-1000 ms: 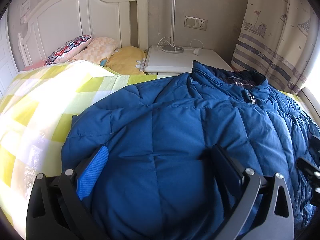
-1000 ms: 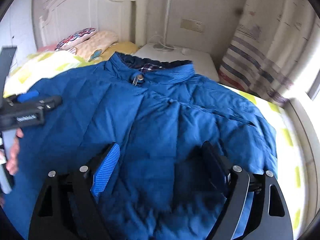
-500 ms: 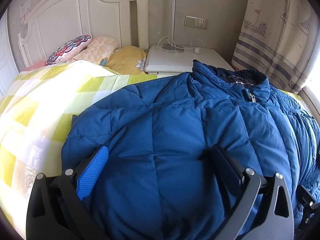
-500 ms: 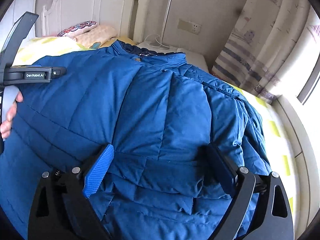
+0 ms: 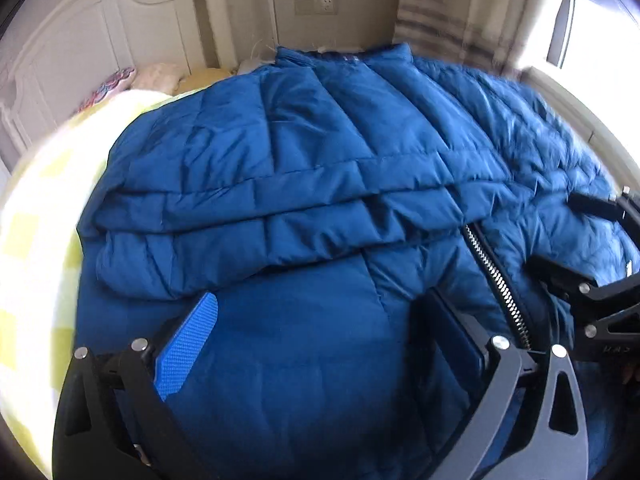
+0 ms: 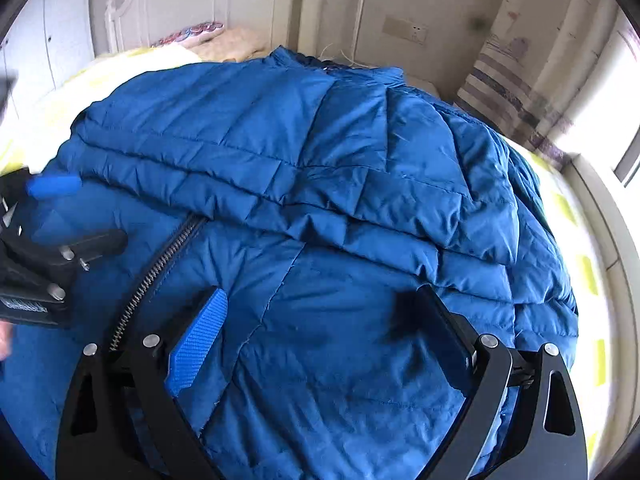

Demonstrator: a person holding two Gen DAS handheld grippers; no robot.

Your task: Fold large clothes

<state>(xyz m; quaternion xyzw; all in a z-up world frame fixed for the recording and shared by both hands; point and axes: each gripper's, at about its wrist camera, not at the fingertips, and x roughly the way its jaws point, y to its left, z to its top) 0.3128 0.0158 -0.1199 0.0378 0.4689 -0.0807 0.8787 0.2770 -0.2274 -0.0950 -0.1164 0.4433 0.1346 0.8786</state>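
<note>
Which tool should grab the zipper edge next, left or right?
Probably the left tool: the zipper on the blue jacket runs right past its open finger. The right tool, also open, sits a little farther from it.

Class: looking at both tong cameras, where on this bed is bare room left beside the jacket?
Bare yellow-check bedspread borders the blue jacket toward the headboard, plus a strip on the window side. The middle is crowded: jacket and both tongs.

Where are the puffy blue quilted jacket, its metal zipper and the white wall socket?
Puffy blue quilted jacket [image 5: 280, 168], left wrist view, back panel.
Metal zipper [image 5: 496, 276], left wrist view, mid teeth.
White wall socket [image 6: 404, 32], right wrist view, plate centre.
</note>
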